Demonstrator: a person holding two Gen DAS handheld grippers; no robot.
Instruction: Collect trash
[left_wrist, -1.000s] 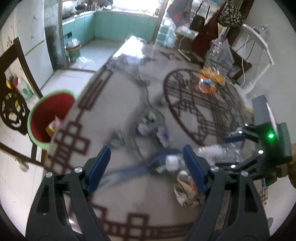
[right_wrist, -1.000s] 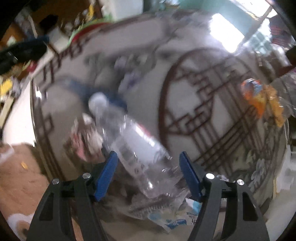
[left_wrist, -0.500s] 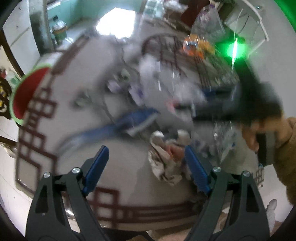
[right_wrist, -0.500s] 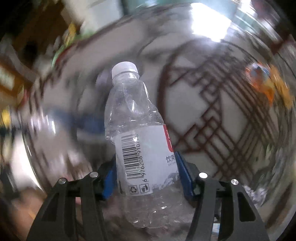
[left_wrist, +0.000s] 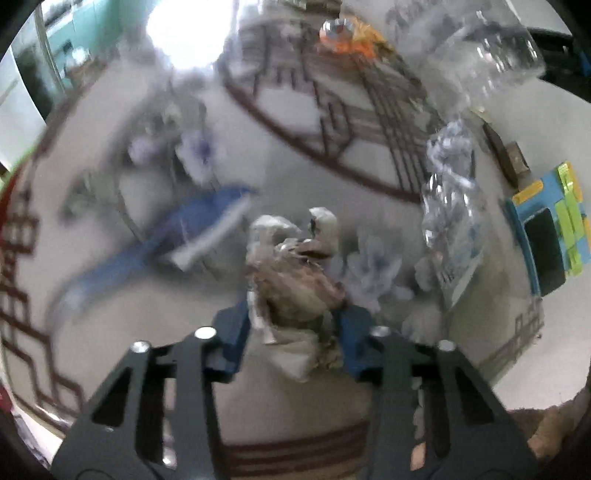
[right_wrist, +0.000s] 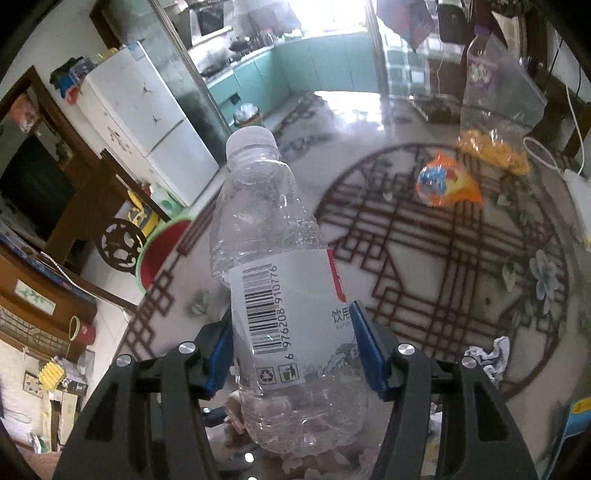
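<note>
My left gripper (left_wrist: 291, 328) is shut on a crumpled brown and white paper wad (left_wrist: 295, 273) near the table's front edge. My right gripper (right_wrist: 291, 343) is shut on a clear plastic water bottle (right_wrist: 280, 280) with a white cap and barcode label, held upright above the table. A red bin with a green rim (right_wrist: 162, 251) stands on the floor at the table's left side. A blue wrapper (left_wrist: 173, 236) and a crinkled clear plastic bag (left_wrist: 447, 199) lie on the table.
The round table (right_wrist: 443, 266) has a dark lattice pattern. An orange snack packet (right_wrist: 443, 184), a clear bag with yellow contents (right_wrist: 495, 110) and a small white wad (right_wrist: 491, 354) lie on it. A wooden chair (right_wrist: 114, 206) and a fridge (right_wrist: 147, 114) stand at the left.
My left gripper moved in and closed on the paper wad. My right gripper lifted the bottle up off the table and turned toward the bin side.
</note>
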